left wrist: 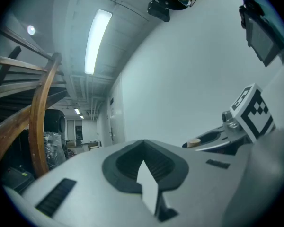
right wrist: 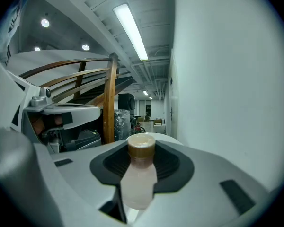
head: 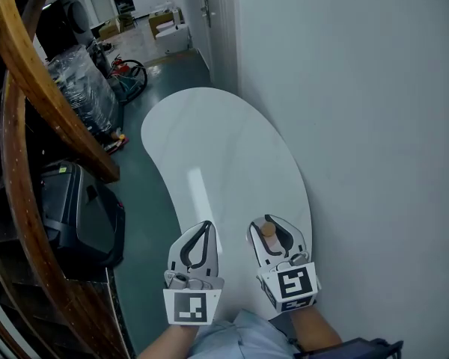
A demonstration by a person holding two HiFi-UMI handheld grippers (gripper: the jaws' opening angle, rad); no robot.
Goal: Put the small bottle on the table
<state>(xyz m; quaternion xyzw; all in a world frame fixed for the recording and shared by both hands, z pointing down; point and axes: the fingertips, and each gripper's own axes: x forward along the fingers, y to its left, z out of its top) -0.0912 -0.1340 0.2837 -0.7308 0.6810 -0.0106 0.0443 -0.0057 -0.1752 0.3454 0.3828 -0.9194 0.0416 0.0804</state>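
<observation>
The small bottle (head: pixel 268 230), pale and milky with a tan cap, stands upright between the jaws of my right gripper (head: pixel 266 221), which is shut on it. In the right gripper view the small bottle (right wrist: pixel 138 176) fills the middle and its cap reaches the tips of the right gripper (right wrist: pixel 142 137). This gripper hovers over the near end of the white, kidney-shaped table (head: pixel 217 148). Beside it on the left, my left gripper (head: pixel 204 226) has its tips together and holds nothing. From the left gripper view, the left gripper (left wrist: pixel 143 144) looks shut, and the bottle's cap (left wrist: pixel 194 142) shows at the right.
A pale wall (head: pixel 374 126) runs along the table's right side. A curved wooden stair rail (head: pixel 30 111) and a black case (head: pixel 82 215) on the floor stand at the left. Wrapped goods (head: pixel 82 88) and boxes lie beyond the table's far end.
</observation>
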